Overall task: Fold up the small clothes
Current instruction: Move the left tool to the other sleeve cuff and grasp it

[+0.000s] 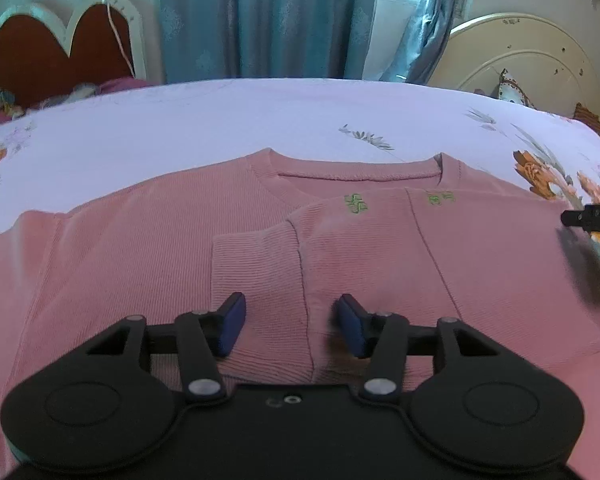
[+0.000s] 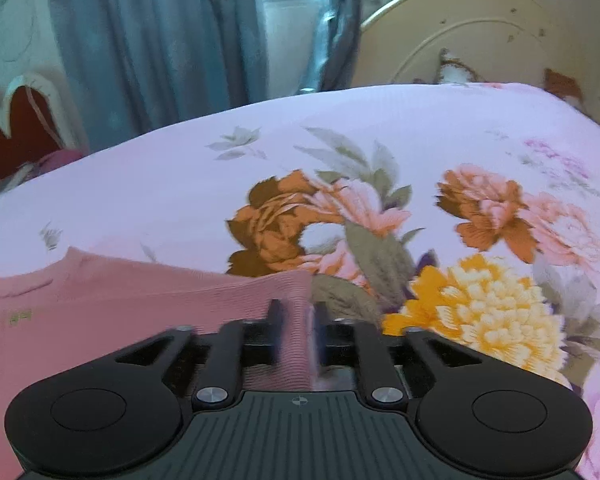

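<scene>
A pink ribbed sweater (image 1: pixel 148 248) lies flat on the bed, neckline away from me. Its right sleeve (image 1: pixel 380 248) is folded across the chest, cuff (image 1: pixel 256 276) near the middle. My left gripper (image 1: pixel 292 320) is open, just above the folded cuff, holding nothing. In the right wrist view the sweater's right edge (image 2: pixel 140 312) shows at lower left. My right gripper (image 2: pixel 298 320) has its jaws close together with the sweater's folded side edge (image 2: pixel 298 344) between them; the image is blurred. A tip of the right gripper (image 1: pixel 592 216) shows at the left view's right edge.
The bed has a pale lilac sheet (image 1: pixel 260 116) with large flower prints (image 2: pixel 480 312). A cream headboard (image 1: pixel 532 68) stands at the far right, a heart-shaped red and white one (image 1: pixel 60 52) at far left. Blue curtains (image 1: pixel 268 16) hang behind the bed.
</scene>
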`<state>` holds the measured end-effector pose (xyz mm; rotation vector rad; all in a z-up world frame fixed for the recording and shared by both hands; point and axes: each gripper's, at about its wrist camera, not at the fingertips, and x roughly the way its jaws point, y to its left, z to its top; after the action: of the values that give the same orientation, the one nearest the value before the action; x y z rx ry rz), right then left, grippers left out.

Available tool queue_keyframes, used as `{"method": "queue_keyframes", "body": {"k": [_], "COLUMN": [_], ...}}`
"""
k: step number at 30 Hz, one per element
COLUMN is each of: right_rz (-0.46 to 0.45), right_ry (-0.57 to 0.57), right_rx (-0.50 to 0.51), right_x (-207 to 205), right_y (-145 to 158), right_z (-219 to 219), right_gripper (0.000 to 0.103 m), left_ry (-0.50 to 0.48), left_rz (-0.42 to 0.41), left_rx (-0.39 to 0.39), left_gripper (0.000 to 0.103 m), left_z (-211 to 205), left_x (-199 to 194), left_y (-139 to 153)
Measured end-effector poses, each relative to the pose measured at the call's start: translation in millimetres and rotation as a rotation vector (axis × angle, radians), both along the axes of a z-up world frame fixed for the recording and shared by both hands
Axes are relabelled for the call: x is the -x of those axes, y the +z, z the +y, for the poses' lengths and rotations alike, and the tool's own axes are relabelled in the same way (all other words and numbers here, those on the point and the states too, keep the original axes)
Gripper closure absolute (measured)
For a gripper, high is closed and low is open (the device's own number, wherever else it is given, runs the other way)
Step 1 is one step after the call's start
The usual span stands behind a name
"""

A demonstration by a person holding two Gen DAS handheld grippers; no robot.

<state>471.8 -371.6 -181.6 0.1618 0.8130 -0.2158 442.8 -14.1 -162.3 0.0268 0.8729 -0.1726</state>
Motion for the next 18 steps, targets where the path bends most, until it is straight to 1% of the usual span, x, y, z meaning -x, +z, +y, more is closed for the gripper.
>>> {"method": "queue_keyframes", "body": {"k": [1, 2, 3, 4, 7, 11, 15, 18], "right_rz": [-0.015, -0.032, -0.042, -0.046, -0.053, -0.036, -0.008, -0.009], "right_ry": [-0.010, 0.010, 0.034, 0.055, 0.166, 0.301, 0.346, 0.387], "right_rx": [0.033, 0.021, -0.003, -0.019, -0.033, -0.016, -0.052, -0.049], "right_x": [6, 13, 19, 26, 46, 57, 58, 55], "right_y": [5, 10, 15, 20, 31, 29, 25, 26], "right_z": [3, 7, 11, 18, 54, 108, 147, 176], "right_gripper": [0.043, 0.043, 0.043, 0.043, 0.043, 0.043, 0.043, 0.043], "left_ry": [0.006, 0.015, 0.025, 0.037, 0.065, 0.102, 0.134, 0.163], "left_rz": [0.013, 0.024, 0.031, 0.037, 0.047, 0.055, 0.043, 0.034], "left_rx": [0.014, 0.031, 0.038, 0.041, 0.026, 0.008, -0.008, -0.013], "left_gripper": [0.044, 0.041, 0.036, 0.032, 0.032, 0.032, 0.030, 0.029], "left_z": [2, 6, 9, 13, 24, 40, 60, 77], "left_x": [-1, -1, -1, 2, 6, 16, 29, 37], "left_y": [3, 7, 10, 13, 18, 23, 31, 37]}}
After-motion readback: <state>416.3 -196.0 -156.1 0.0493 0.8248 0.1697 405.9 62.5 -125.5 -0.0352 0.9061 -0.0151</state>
